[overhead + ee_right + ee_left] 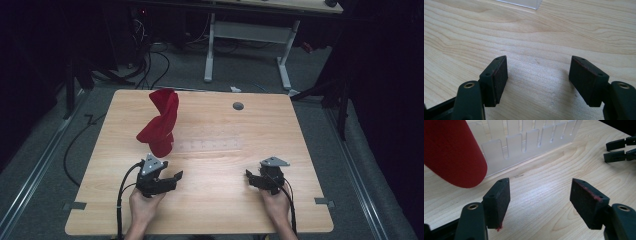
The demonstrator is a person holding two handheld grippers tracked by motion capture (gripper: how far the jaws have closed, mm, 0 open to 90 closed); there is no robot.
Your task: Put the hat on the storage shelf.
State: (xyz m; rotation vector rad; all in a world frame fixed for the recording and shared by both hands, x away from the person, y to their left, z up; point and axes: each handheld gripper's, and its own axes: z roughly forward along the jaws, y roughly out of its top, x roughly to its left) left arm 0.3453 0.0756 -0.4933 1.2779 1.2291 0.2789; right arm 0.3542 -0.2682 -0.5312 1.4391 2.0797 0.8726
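Observation:
A red cloth (159,122) stands twisted and upright at the left end of a clear slotted plastic rack (210,146) in the middle of the wooden table (215,210). In the left gripper view the red cloth (451,152) hangs at upper left, in front of the rack (524,142). My left gripper (176,176) rests low near the front left, just below the cloth, open with nothing between its jaws (540,195). My right gripper (249,176) sits at the front right, pointing left, open and empty (539,72). The other gripper (621,150) appears far right in the left gripper view.
A small grey round cap (238,106) is set into the table near its far edge. A corner of the clear rack (524,3) shows at the top of the right gripper view. Cables and a white desk frame (247,45) stand on the floor beyond the table.

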